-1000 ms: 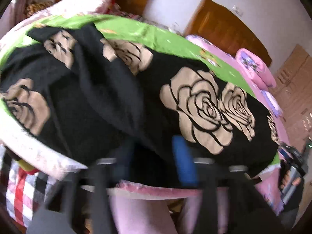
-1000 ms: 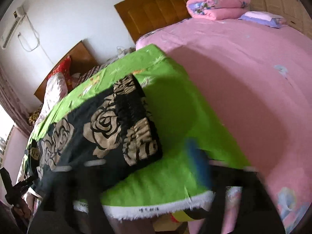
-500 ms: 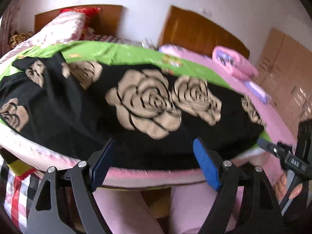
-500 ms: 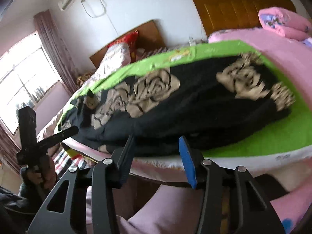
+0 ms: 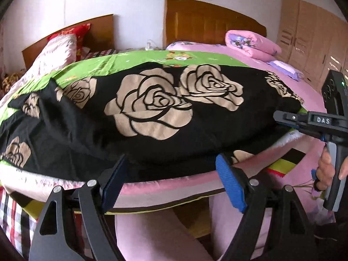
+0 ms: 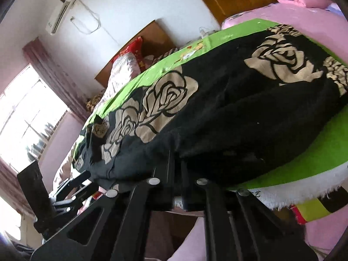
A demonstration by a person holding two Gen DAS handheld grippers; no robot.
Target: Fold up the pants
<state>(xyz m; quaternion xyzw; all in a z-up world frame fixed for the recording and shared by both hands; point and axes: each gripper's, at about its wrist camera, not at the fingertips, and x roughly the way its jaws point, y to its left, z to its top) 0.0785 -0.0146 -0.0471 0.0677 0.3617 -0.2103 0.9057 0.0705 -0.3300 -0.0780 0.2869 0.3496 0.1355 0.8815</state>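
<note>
Lying across the green sheet, the rose-print pants overhang its near edge; left gripper spread, right gripper pinching their hem.

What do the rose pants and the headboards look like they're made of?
Pants: soft matte woven or knit cloth, black with a tan rose print; it drapes and creases. Fibre unclear. Headboards: wood or wood-look panels, brown with a slight sheen and grooved boards.

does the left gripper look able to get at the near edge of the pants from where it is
Probably yes. The left gripper is open with the near hem of the black rose-print pants just past its fingertips, and nothing lies between them.
</note>
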